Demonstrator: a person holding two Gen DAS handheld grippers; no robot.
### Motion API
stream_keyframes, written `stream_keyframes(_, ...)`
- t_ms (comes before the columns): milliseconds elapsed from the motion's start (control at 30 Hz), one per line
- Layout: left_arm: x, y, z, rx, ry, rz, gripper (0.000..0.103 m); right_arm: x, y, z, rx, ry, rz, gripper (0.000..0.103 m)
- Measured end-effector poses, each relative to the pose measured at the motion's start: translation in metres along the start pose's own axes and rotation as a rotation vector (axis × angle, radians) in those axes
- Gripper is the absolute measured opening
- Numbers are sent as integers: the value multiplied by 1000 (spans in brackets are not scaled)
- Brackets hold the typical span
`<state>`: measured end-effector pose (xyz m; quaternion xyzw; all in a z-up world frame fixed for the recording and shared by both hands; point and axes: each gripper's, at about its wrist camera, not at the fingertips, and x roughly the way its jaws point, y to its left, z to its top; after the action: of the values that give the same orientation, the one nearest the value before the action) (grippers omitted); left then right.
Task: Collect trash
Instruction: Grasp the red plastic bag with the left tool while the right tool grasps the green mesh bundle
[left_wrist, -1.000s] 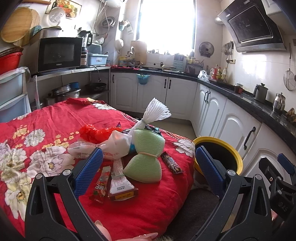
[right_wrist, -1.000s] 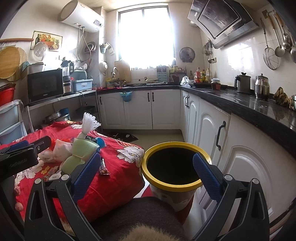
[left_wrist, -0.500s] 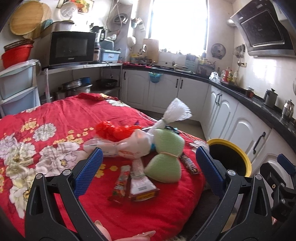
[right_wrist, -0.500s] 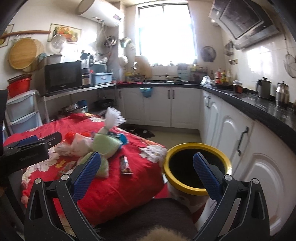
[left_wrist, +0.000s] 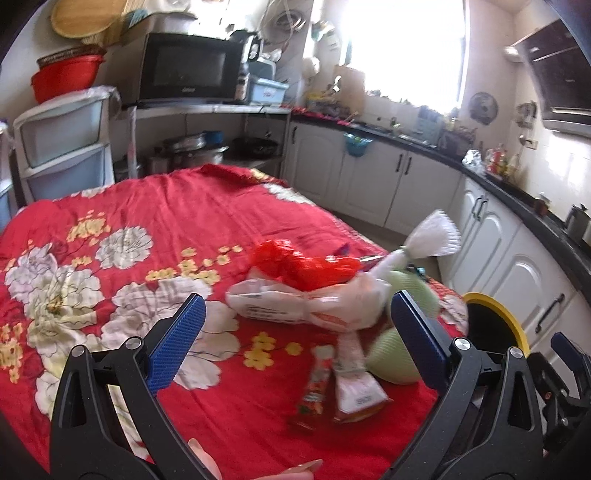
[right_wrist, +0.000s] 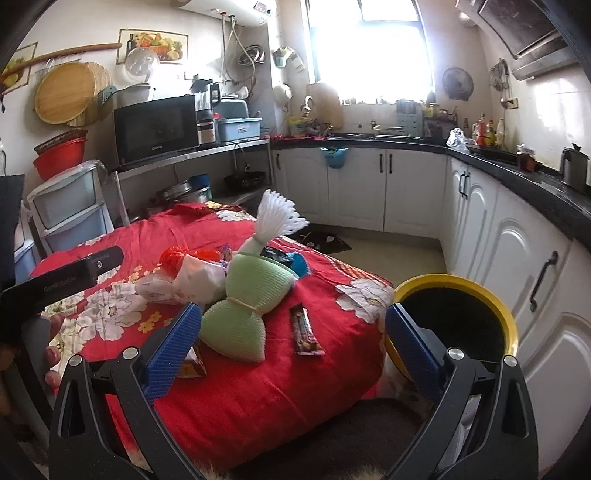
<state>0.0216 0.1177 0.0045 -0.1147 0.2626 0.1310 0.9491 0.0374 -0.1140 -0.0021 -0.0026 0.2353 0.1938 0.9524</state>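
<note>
Red floral cloth covers the worktop, where the trash lies in a heap: a white plastic bag with unreadable red print, a red bag, green foam netting, a brown snack bar wrapper and two blurred sachets. Beside the worktop stands a yellow-rimmed bin. Both the left gripper and right gripper hold their blue fingers wide apart, empty, above the heap; no lettering on the trash is legible.

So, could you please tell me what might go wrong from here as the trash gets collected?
1. The trash is heaped: the clear plastic bag overlaps the red bag and green foam net, so a grab may drag neighbours along.
2. The snack bar wrapper lies flat near the cloth's edge and could get knocked to the floor.
3. The yellow-rimmed bin stands below the table edge; a drop could miss.
</note>
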Motion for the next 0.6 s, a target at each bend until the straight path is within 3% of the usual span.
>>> stream_keyframes(233, 37, 25, 27, -44, 64, 9, 92, 33, 8, 10, 7, 47, 36, 97)
stream_keyframes(433, 85, 36, 51, -69, 161, -34, 92, 66, 19, 16, -2, 101, 56, 97)
stream_keyframes(600, 120, 36, 58, -81, 225, -69, 92, 97, 20, 15, 49, 195, 65, 97)
